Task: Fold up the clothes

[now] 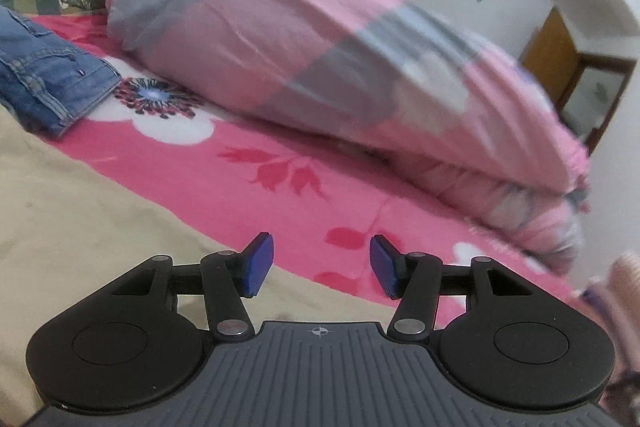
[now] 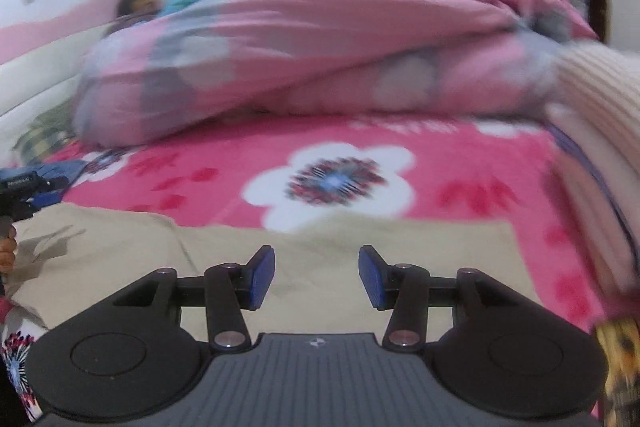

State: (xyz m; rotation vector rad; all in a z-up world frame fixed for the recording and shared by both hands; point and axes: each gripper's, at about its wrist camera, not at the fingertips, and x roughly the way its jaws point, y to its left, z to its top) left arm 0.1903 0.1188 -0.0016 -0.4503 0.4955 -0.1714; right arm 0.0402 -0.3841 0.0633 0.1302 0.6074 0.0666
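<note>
Pink floral bedsheet [image 2: 472, 163] covers the bed, with a bulky pink-and-grey quilt [image 1: 280, 39] heaped along its far side. Nearer, a beige garment [image 2: 320, 247] lies spread flat on the near part of the bed, its far edge running straight across the sheet. It looks light, soft and limp, so it should drape and crease easily; an edge or corner seems the best place to pinch it, since the flat middle offers no fold to catch. A pair of blue jeans [image 1: 44, 75] lies toward the bed's far left, heavier and stiffer by the look of it. A cream ribbed piece [image 2: 592, 131] shows blurred at the right edge. The right tool [image 2: 317, 277] hovers over the beige garment, jaws about half apart with nothing between them. The left tool [image 1: 322, 265] hangs above that garment's far edge, likewise half parted and empty.
</note>
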